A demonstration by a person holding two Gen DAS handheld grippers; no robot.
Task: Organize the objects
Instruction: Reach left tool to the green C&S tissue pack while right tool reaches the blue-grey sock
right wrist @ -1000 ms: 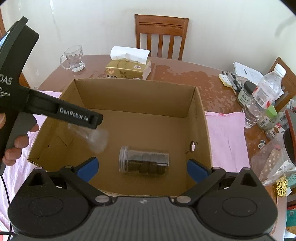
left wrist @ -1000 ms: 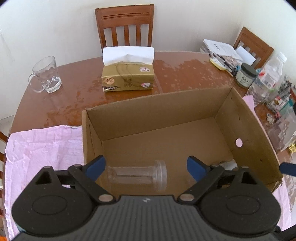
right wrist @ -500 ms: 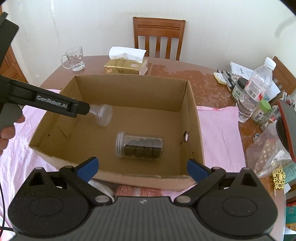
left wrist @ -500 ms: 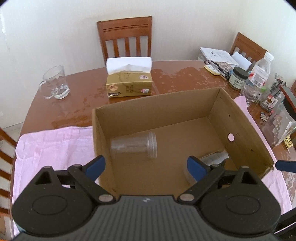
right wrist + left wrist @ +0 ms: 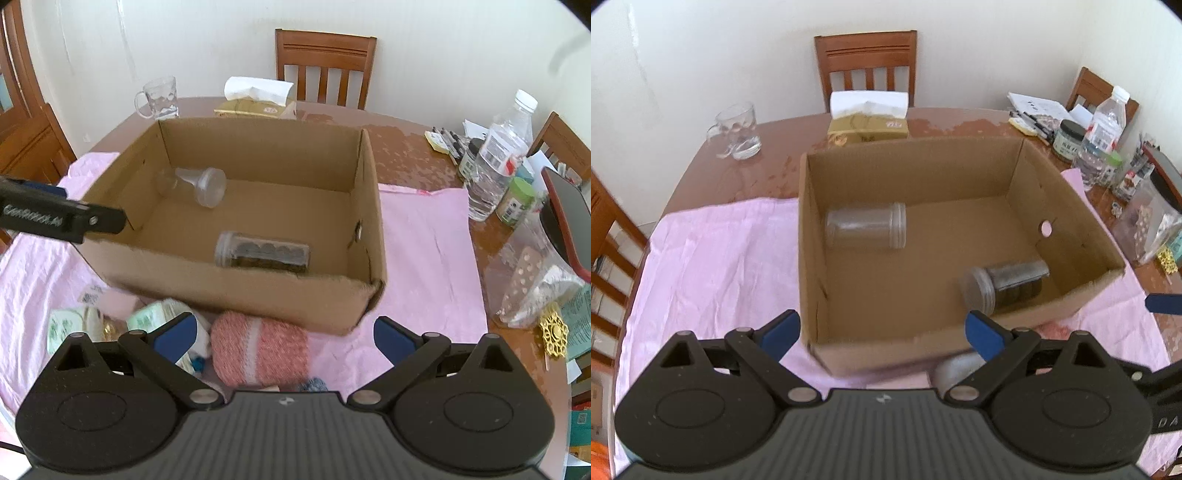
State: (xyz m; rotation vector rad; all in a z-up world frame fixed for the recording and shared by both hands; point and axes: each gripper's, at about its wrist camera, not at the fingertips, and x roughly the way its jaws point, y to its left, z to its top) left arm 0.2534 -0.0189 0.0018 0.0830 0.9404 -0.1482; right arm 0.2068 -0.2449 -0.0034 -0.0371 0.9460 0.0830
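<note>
We hold the left hand-held gripper (image 5: 882, 334) above the near edge of the cardboard box (image 5: 1082, 221), with its two blue fingertips spread wide apart and nothing between them; the right hand-held gripper (image 5: 282, 338) hangs in front of the same box, also spread wide and empty. The box stands on a pink cloth (image 5: 713, 258) that covers the near part of the round wooden worktop (image 5: 960, 123). Inside the box two clear plastic jars lie on their sides; the empty jar (image 5: 866, 230) rests close to the left wall, and the jar with dark contents (image 5: 1006, 286) lies near the front right corner, its lid toward us; the two jars are well apart. In the right wrist view, a red-and-white knitted piece (image 5: 260, 350) lies on the cloth just before the box, between the fingers of the right hand-held gripper; beside it, to the left, some green-and-white packets (image 5: 151, 317) are blurred. Behind the box stand a tissue box (image 5: 868, 122) and a glass mug (image 5: 737, 129); at the right side of the worktop a water bottle (image 5: 1102, 136) stands beside a dark-lidded jar (image 5: 1067, 140).
</note>
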